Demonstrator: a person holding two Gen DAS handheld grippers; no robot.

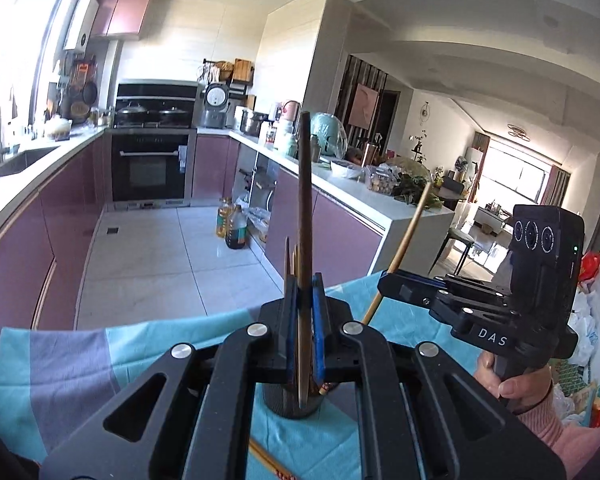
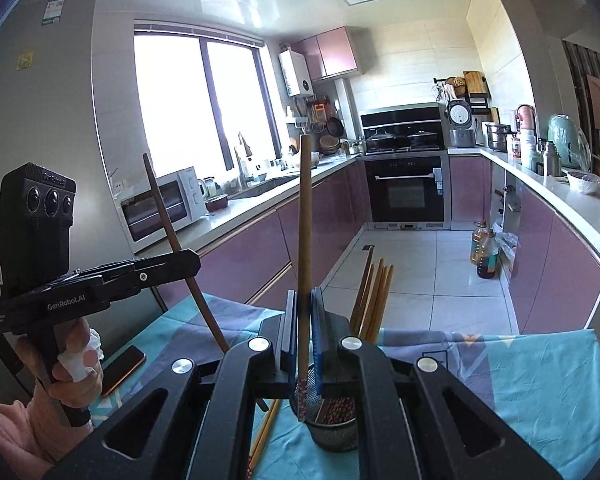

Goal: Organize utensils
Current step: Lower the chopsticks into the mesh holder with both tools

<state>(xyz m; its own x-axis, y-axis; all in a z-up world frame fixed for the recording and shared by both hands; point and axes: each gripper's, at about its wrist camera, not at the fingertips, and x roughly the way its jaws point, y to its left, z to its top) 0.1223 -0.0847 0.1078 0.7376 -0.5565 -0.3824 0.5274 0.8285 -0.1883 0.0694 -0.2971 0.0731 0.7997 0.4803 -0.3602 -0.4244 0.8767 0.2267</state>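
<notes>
Two chopsticks are held up above the mesh holder [image 2: 334, 428], one in each gripper. The left gripper [image 1: 304, 312] is clamped narrow on a dark brown chopstick [image 1: 305, 200], which stands nearly upright with its lower end just over the holder's mouth. The right gripper [image 2: 303, 320] is pinched tight on a lighter bamboo chopstick [image 2: 305, 216] with a patterned lower end, also over the holder. Inside the holder a bundle of chopsticks [image 2: 374, 296] leans toward its right rim. Just left of the holder another loose chopstick [image 2: 265, 432] lies on the blue patterned cloth [image 2: 500, 380] covering the desk. Farther left of the holder rests what looks like a phone [image 2: 122, 368]. Beyond the holder runs a kitchen with purple cabinets [image 2: 260, 248], an oven [image 2: 408, 192] and a tiled floor [image 2: 420, 272].
</notes>
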